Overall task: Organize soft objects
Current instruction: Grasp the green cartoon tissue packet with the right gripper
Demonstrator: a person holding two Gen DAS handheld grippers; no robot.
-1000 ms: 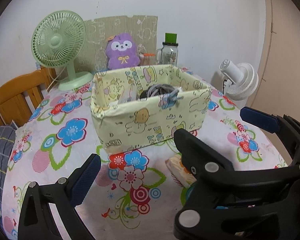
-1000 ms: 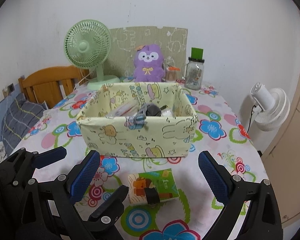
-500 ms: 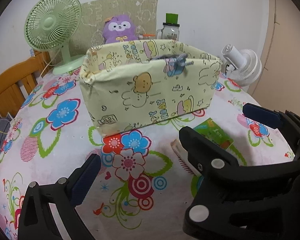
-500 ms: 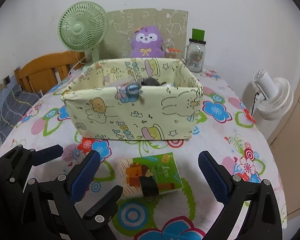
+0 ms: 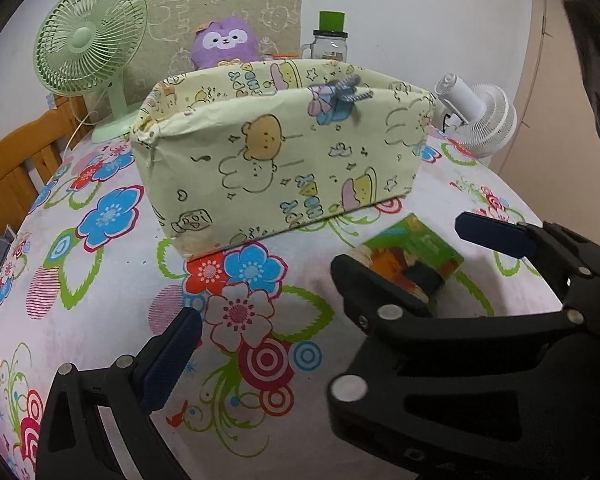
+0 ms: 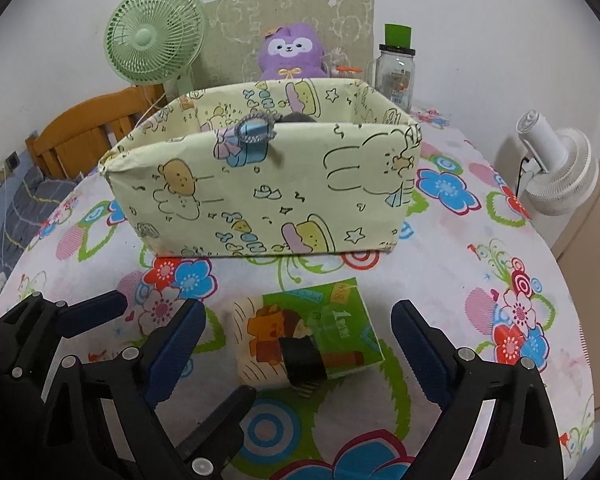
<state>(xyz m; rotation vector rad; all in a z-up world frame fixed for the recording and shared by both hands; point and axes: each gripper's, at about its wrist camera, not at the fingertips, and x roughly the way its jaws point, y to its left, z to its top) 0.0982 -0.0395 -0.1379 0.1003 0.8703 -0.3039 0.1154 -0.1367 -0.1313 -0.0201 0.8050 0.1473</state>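
A green soft tissue pack (image 6: 308,332) lies on the flowered tablecloth in front of a pale yellow cartoon-print fabric box (image 6: 268,188). My right gripper (image 6: 300,344) is open, low over the table, with its blue pads on either side of the pack and apart from it. The pack also shows in the left wrist view (image 5: 416,256), partly hidden behind the other gripper's black frame. My left gripper (image 5: 332,292) is open and empty, to the left of the pack. The box (image 5: 276,168) holds dark and grey items, mostly hidden by its wall.
A purple plush (image 6: 292,54), a green fan (image 6: 154,40) and a glass jar with a green lid (image 6: 396,68) stand behind the box. A white fan (image 6: 556,168) is at the right beyond the table edge. A wooden chair (image 6: 88,136) stands at the left.
Both grippers have dropped lower and moved forward toward the tissue pack and the box. The right gripper's pads now flank the pack. Both stay open.
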